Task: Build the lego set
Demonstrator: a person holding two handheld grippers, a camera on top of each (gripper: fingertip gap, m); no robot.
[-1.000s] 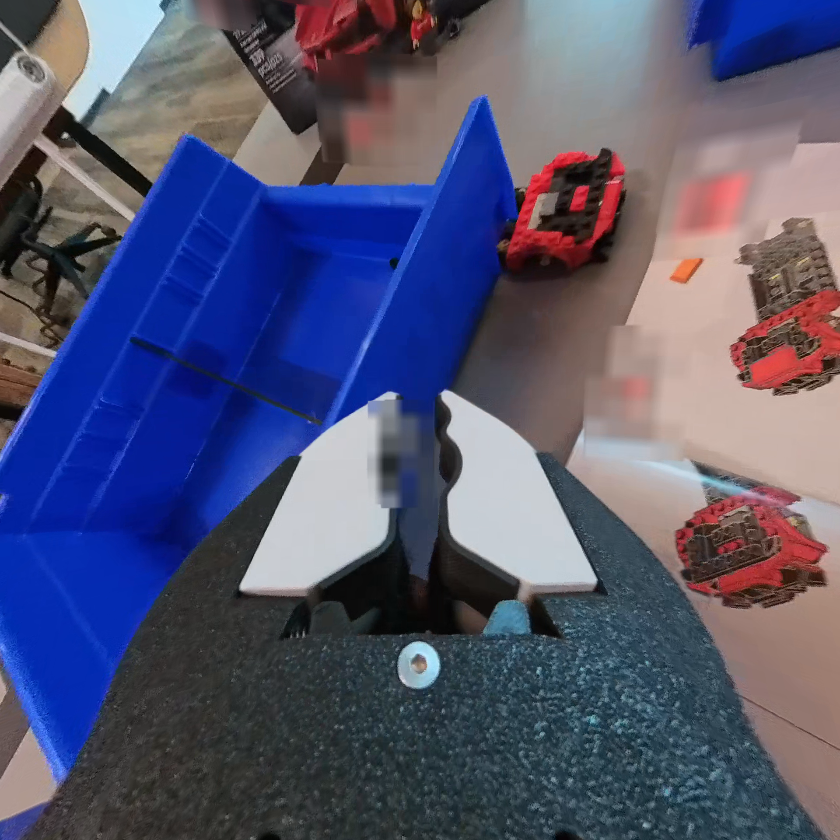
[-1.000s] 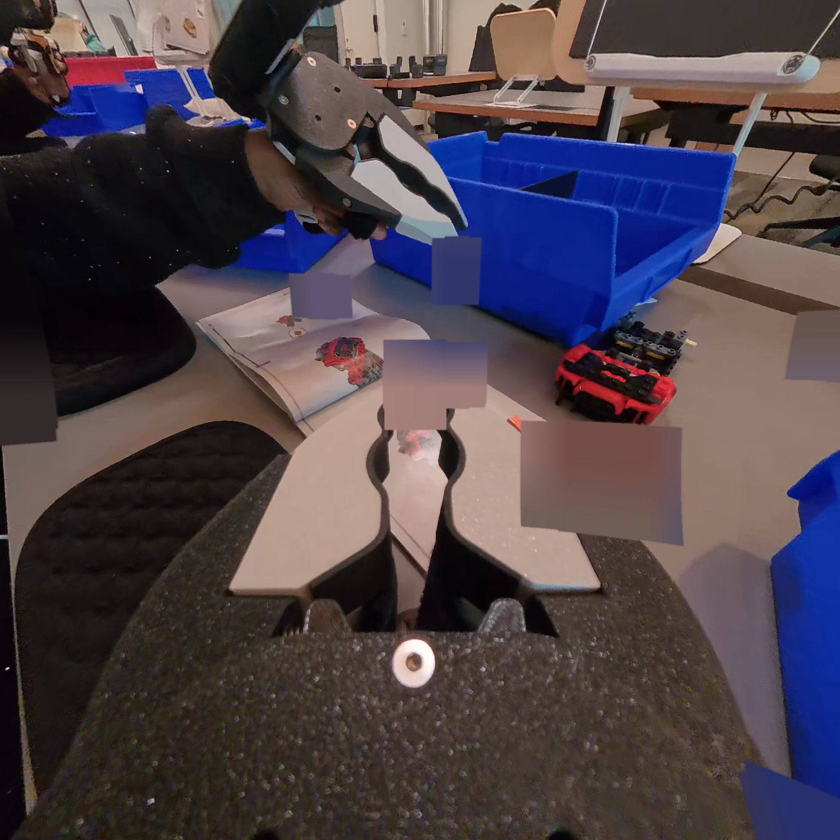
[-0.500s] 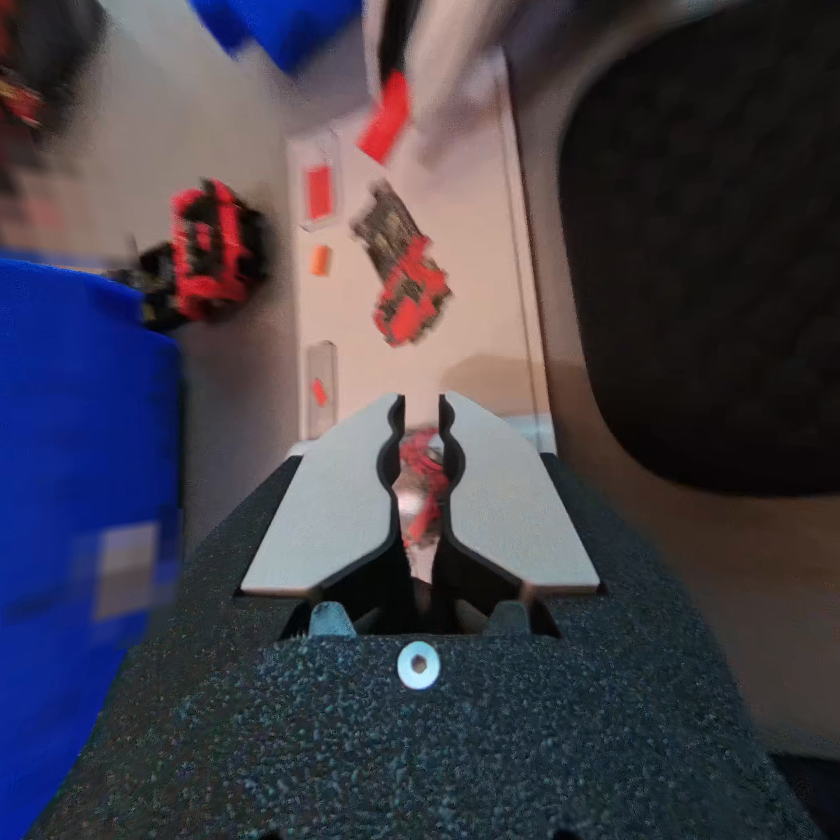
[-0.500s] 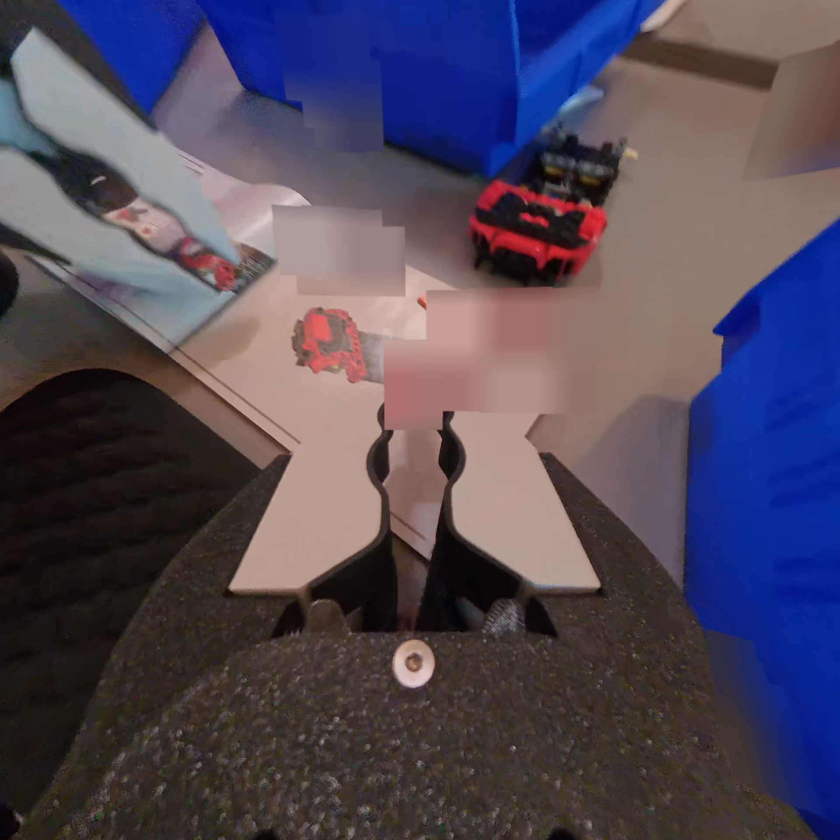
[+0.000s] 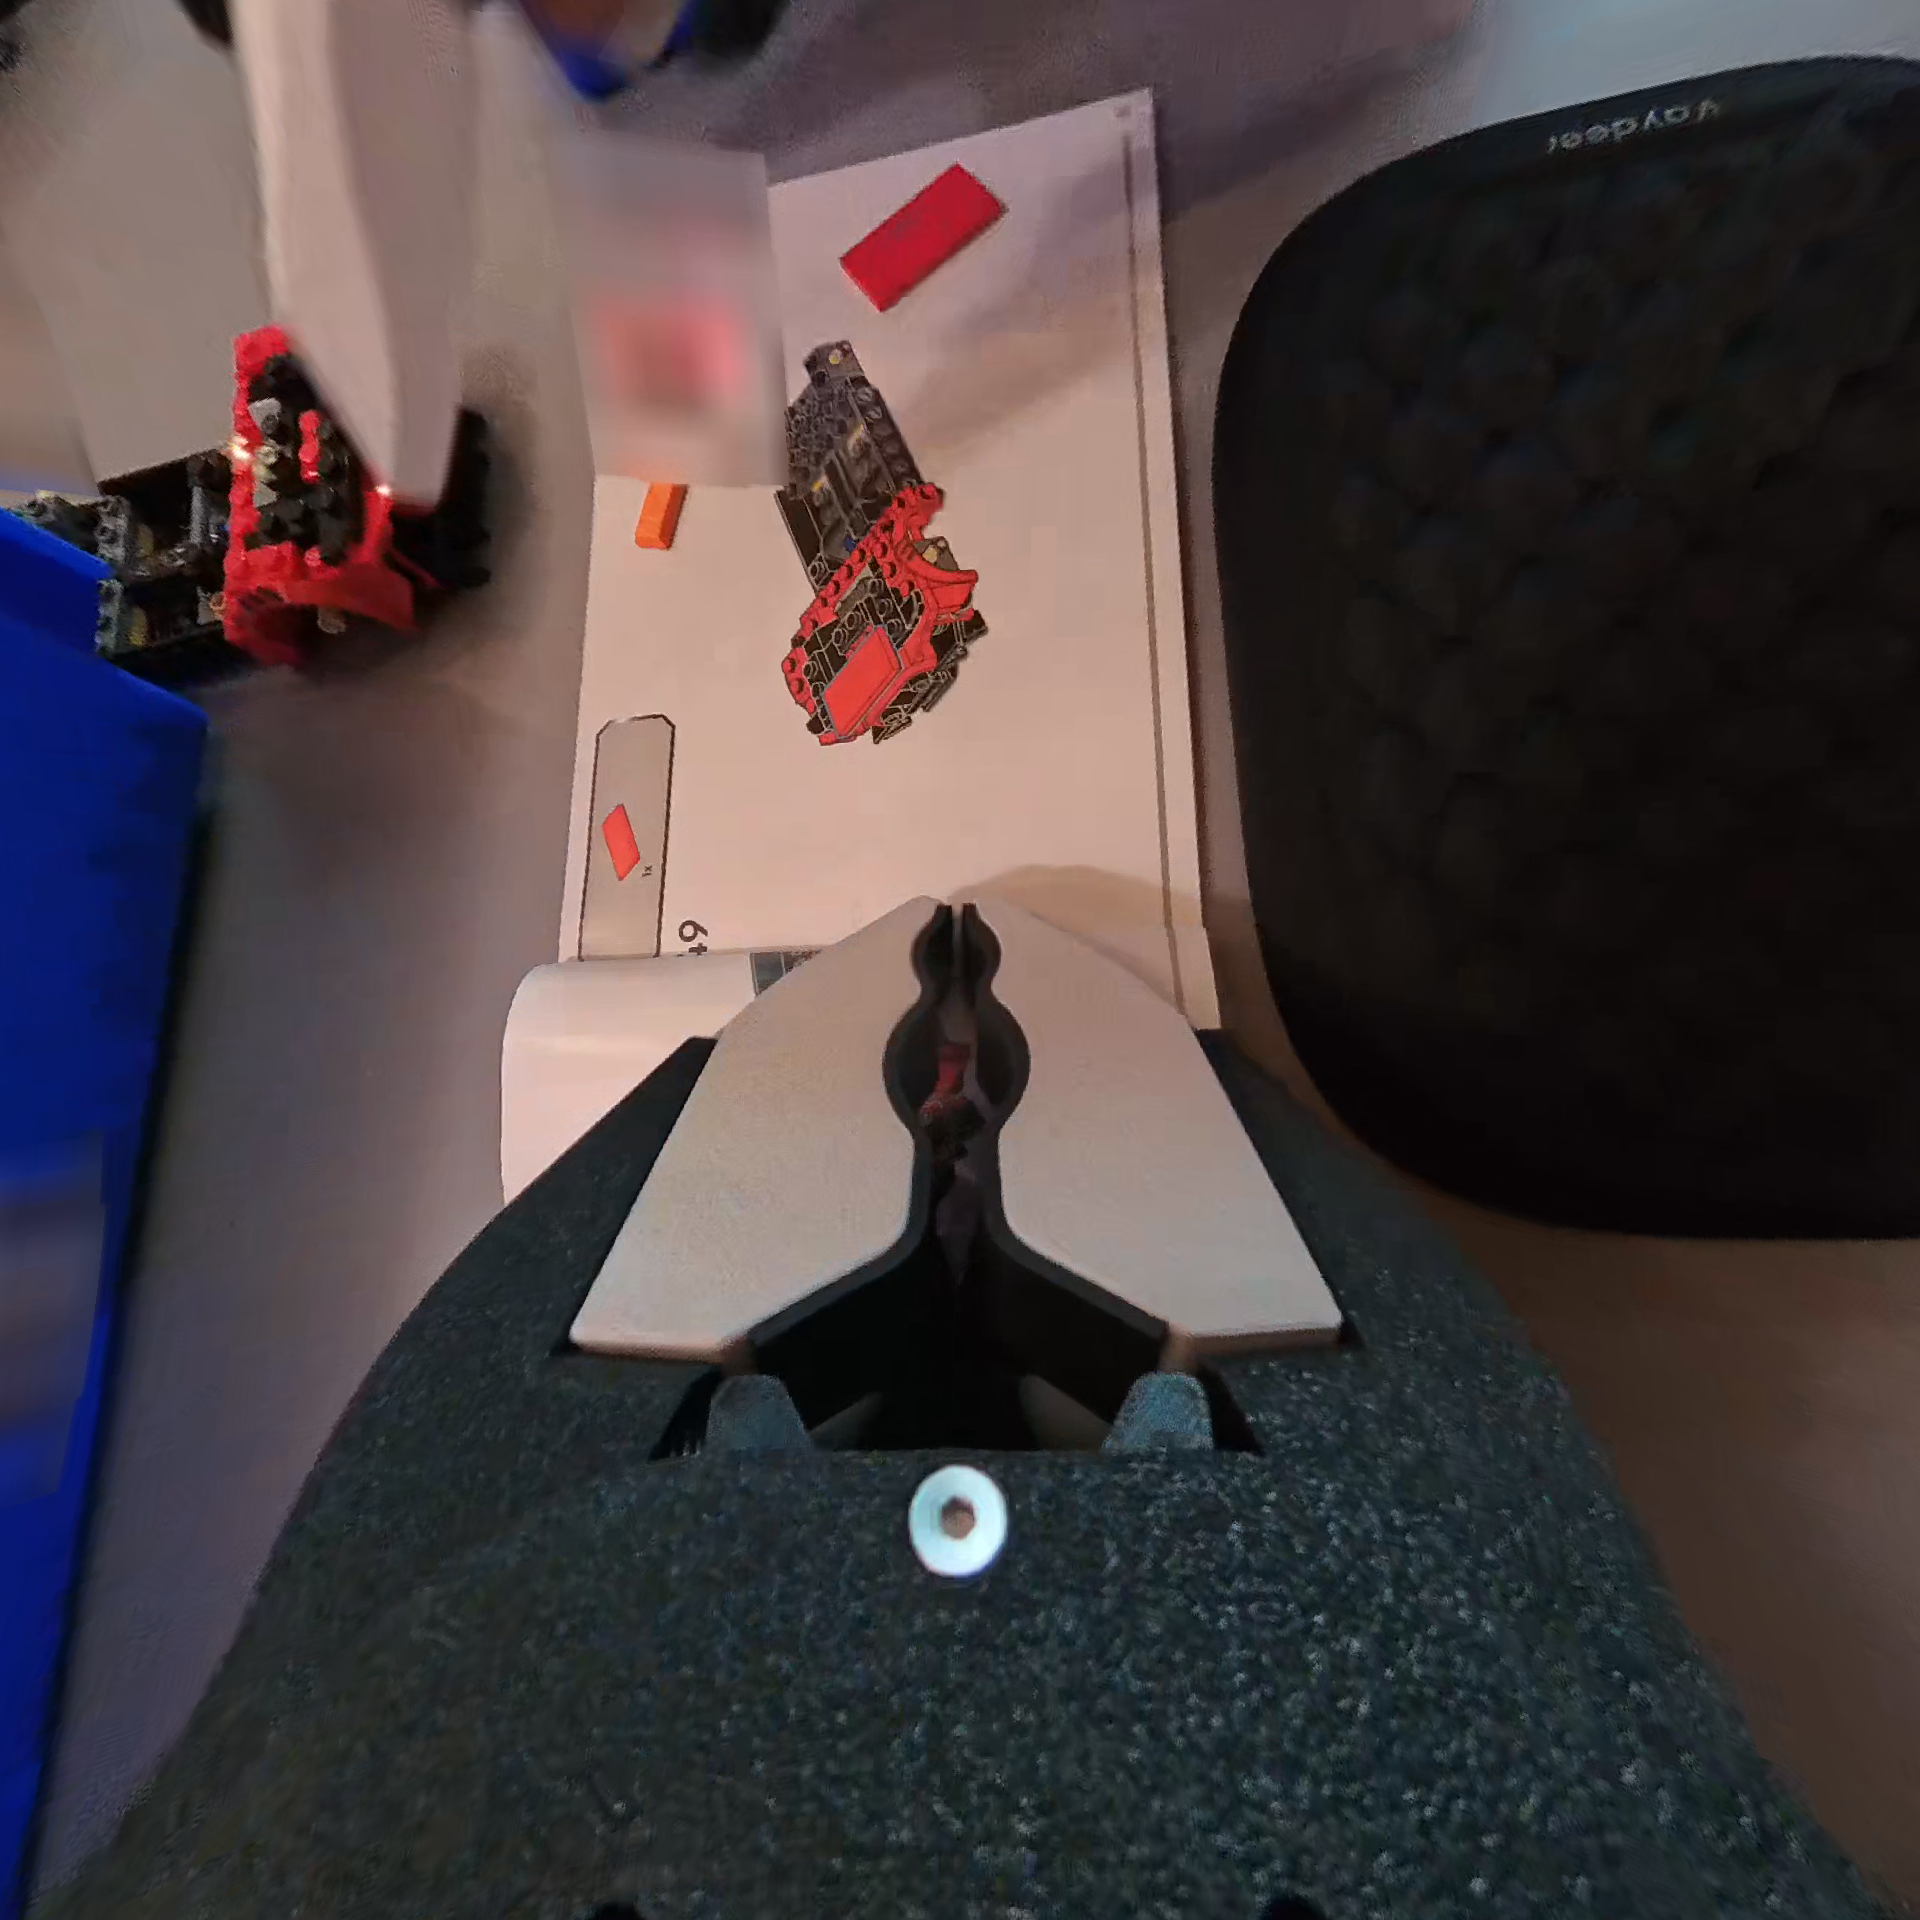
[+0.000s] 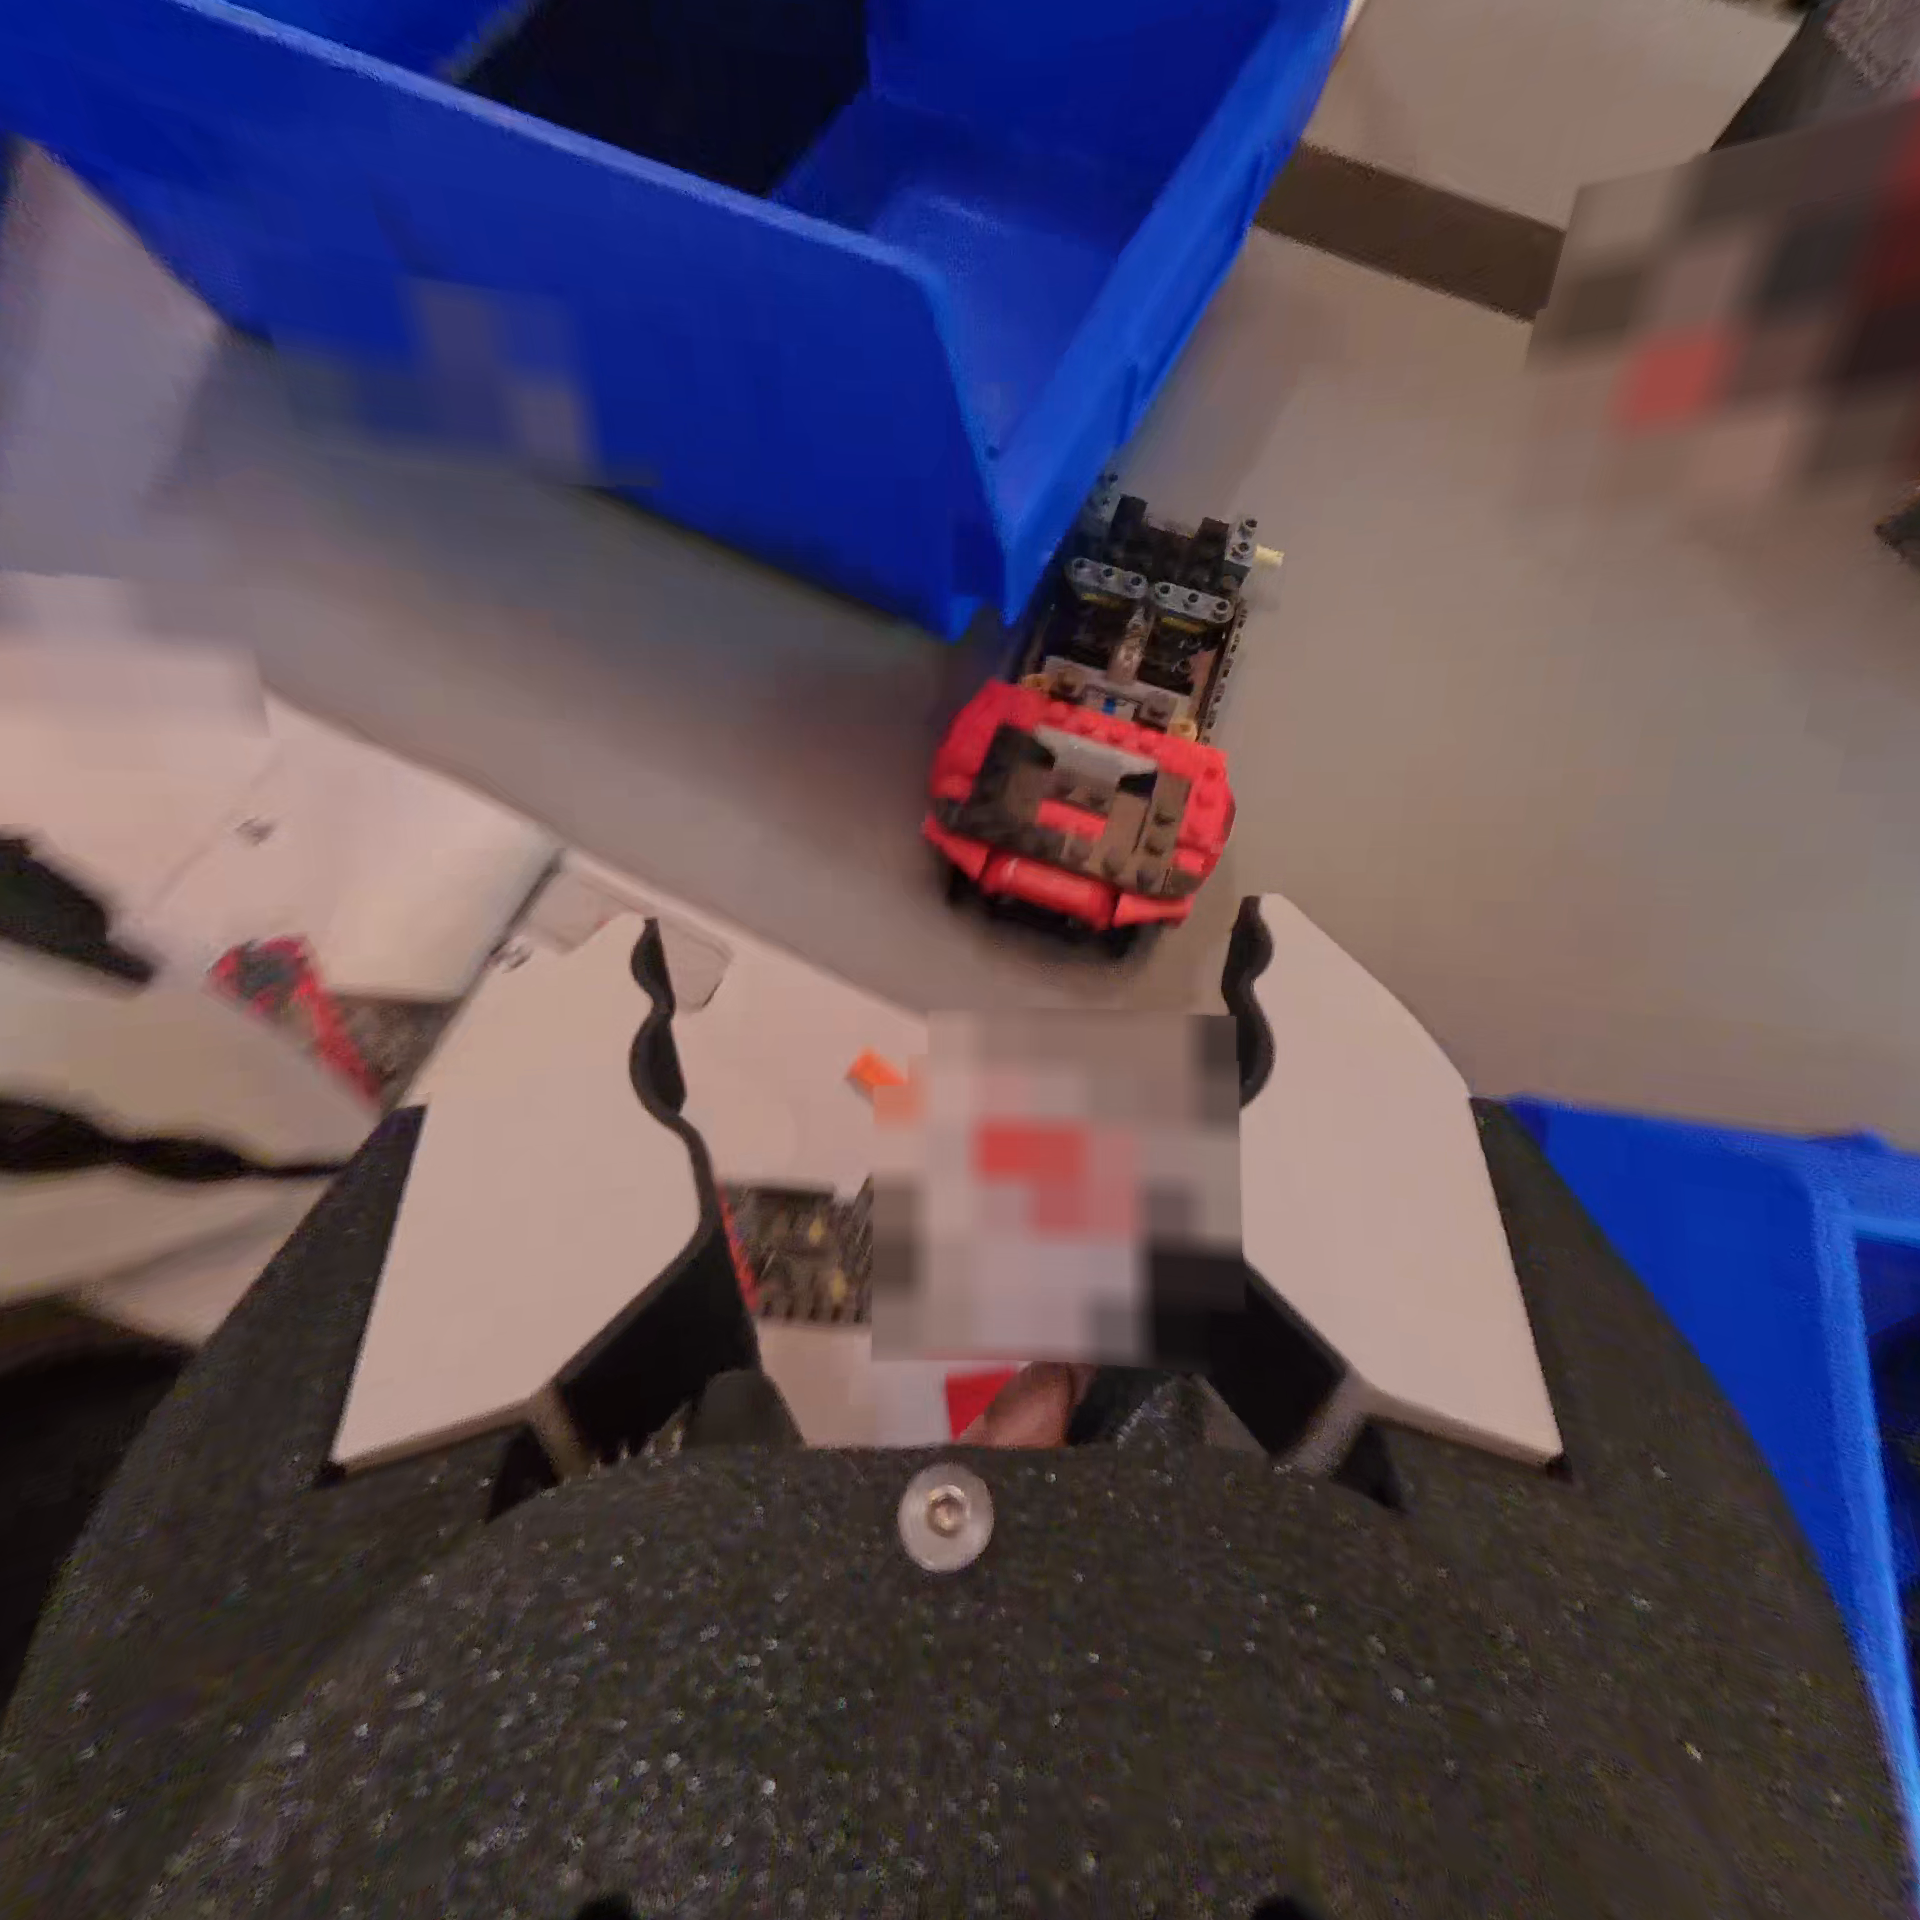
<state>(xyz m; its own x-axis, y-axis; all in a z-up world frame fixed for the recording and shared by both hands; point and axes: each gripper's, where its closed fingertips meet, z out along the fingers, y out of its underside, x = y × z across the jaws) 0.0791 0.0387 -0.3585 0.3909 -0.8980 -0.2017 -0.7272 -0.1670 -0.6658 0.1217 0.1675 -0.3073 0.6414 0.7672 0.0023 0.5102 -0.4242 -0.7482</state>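
Right wrist view: right gripper (image 6: 940, 951) fingers spread wide, lined up on car (image 6: 1081, 816) beside bin (image 6: 727, 343), likely to straddle it. Left gripper (image 5: 956, 914) fingers closed, empty, over booklet (image 5: 883, 790).

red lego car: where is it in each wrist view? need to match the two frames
Left wrist view: the red lego car sits at the left edge in the upper third, partly covered by the right gripper's pale finger.
Right wrist view: the car is just right of centre on the grey table, beyond the open right gripper.
Shared landmark: the small orange piece lying on the instruction booklet.
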